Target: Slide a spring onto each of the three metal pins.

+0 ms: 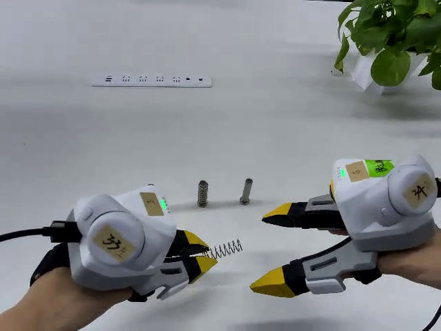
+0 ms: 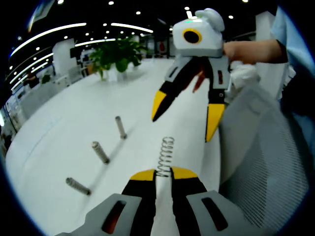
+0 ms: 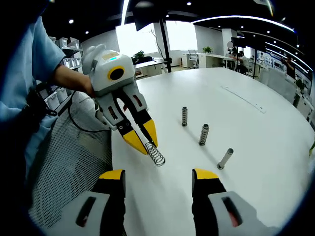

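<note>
My left gripper is shut on one end of a loose spring, which sticks out past its yellow tips toward the right. My right gripper faces it from the right, open and holding nothing. On the white table stand a pin wearing a spring and a bare metal pin beside it. The left gripper view shows the held spring, the bare pin and two sprung pins. In the right gripper view the spring hangs just ahead of my open right gripper.
A white power strip lies at the far side of the table. A potted green plant stands at the far right corner. A black cable trails left from the left gripper. A mesh chair sits beside the table edge.
</note>
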`<action>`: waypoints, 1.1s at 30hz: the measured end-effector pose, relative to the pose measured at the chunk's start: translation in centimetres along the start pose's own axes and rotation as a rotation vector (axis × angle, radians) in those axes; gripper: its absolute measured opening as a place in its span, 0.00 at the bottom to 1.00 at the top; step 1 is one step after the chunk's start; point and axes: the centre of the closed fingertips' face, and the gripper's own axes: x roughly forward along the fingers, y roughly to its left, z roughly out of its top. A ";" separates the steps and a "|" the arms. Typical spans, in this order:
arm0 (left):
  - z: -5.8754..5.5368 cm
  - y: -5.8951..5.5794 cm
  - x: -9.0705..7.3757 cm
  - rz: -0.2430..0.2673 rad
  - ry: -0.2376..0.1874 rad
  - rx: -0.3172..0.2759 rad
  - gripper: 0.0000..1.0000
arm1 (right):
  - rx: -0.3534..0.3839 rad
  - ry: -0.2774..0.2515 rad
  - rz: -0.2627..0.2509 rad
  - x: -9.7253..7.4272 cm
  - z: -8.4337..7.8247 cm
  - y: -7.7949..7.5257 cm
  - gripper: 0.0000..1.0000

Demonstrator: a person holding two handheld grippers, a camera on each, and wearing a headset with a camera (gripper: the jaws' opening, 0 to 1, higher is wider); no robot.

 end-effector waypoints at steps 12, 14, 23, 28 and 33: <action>0.3 -0.9 -0.6 -0.036 -0.028 0.043 0.10 | -0.061 0.018 0.120 0.6 1.5 1.1 0.26; 0.1 -1.0 -0.6 -0.037 -0.025 0.050 0.10 | -0.068 0.027 0.144 0.6 1.4 1.5 0.23; 0.4 -1.2 -0.7 -0.053 -0.034 0.064 0.10 | -0.065 0.045 0.176 0.6 0.8 2.0 0.18; 0.4 -1.3 -0.7 -0.058 -0.032 0.077 0.10 | -0.070 0.057 0.170 0.7 0.5 1.7 0.17; 0.3 -1.4 -0.7 -0.058 -0.032 0.078 0.10 | -0.063 0.062 0.176 0.7 0.4 1.8 0.16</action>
